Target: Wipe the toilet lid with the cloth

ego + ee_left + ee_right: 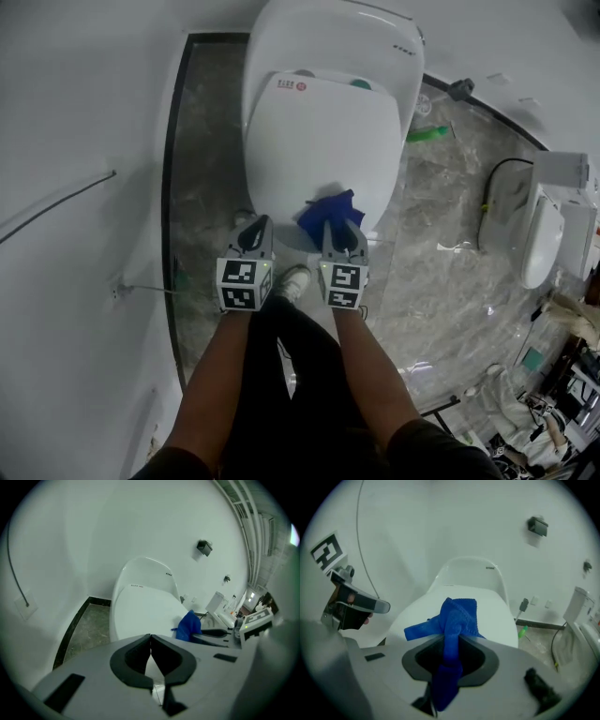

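Right gripper view shows the right tongs (452,638) pinching the cloth (458,616); head view sets it over the lid's (319,141) front. Beside them, the left tongs (151,638) are pressed together, empty.

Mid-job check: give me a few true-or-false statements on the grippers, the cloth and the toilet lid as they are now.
1. The right gripper is shut on the blue cloth. True.
2. The left gripper is open. False: its jaws are together, with nothing between them.
3. The toilet lid is raised. False: it is down.
4. The cloth is at the lid's front end, nearest the person. True.
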Available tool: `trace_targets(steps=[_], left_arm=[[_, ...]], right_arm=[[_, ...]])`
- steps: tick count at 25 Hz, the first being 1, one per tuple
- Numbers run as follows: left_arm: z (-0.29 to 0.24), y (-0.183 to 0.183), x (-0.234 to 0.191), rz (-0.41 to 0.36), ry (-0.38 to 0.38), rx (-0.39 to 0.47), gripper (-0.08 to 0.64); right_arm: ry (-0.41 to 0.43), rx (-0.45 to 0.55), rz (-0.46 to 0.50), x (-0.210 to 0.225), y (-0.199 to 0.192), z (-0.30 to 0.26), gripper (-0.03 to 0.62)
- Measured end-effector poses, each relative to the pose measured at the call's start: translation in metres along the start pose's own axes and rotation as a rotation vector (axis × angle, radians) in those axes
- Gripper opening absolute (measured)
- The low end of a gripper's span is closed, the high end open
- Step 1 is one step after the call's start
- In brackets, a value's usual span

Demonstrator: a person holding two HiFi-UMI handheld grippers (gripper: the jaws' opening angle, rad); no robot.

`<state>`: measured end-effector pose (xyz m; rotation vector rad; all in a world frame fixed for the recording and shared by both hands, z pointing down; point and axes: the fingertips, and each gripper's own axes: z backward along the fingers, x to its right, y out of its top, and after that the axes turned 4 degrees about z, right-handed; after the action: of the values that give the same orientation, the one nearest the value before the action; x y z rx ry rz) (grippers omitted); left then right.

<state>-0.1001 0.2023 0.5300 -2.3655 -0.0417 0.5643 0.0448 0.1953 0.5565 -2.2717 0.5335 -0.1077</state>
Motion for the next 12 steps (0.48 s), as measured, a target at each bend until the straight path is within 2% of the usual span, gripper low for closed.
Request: trace_targets(steps=[8,12], left_arm=[[-0.020,-0.015,0.053,-0.110,-0.094,-0.060,0.012],[-0.020,-0.025,0.068,-0.108,-0.096,-0.064,0.012]], right_arm=[[-0.163,-0.019,-0.250,0.076,-0.046,0.017,0.084],[-0.166,-0.058,-0.273,0.097,-0.063,0.023,0.084]])
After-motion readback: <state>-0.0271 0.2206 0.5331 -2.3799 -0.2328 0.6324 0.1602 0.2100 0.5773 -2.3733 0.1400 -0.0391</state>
